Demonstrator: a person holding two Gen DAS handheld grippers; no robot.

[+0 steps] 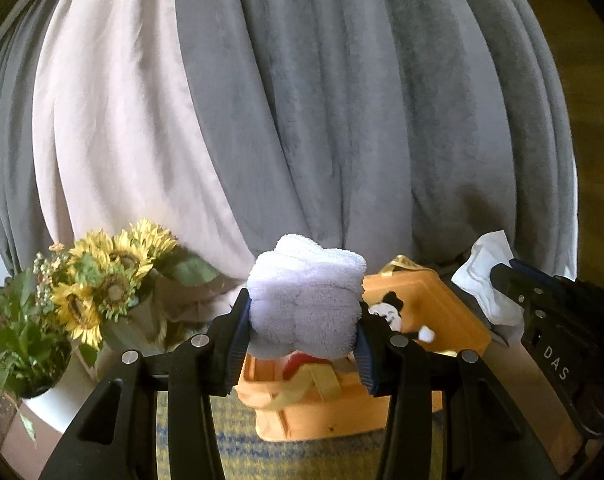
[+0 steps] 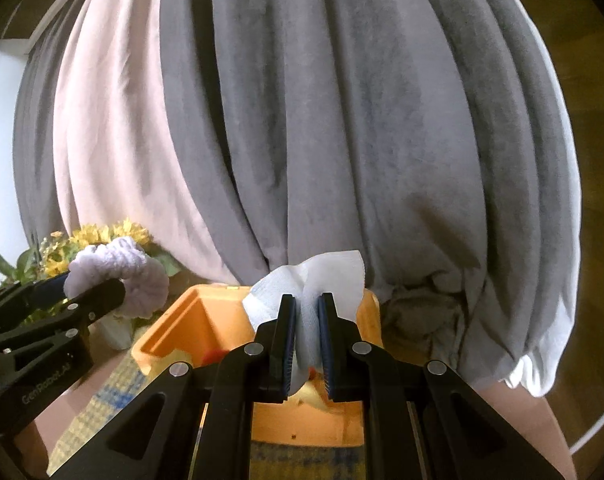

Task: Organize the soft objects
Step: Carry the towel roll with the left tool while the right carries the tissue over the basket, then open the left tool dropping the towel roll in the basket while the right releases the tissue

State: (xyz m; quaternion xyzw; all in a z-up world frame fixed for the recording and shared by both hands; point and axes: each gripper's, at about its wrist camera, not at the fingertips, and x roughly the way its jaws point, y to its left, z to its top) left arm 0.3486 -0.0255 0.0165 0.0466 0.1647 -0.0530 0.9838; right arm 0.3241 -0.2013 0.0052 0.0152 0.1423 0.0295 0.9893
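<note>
My left gripper (image 1: 302, 312) is shut on a rolled fluffy white towel (image 1: 306, 300) and holds it above an open orange storage box (image 1: 322, 412). The towel also shows in the right wrist view (image 2: 118, 276), at the left. My right gripper (image 2: 307, 320) is shut on a thin white cloth (image 2: 314, 276) and holds it over the same orange box (image 2: 174, 320). The cloth shows in the left wrist view (image 1: 486, 276) at the right, in the right gripper's fingers (image 1: 514, 280). Something red (image 1: 298, 360) lies inside the box.
A vase of sunflowers (image 1: 110, 280) and a green plant in a white pot (image 1: 22, 344) stand at the left. Grey and pink curtains (image 1: 302, 120) hang close behind. A yellow and blue mat (image 1: 270, 456) lies under the box. The box lid (image 1: 422, 304) bears a cartoon figure.
</note>
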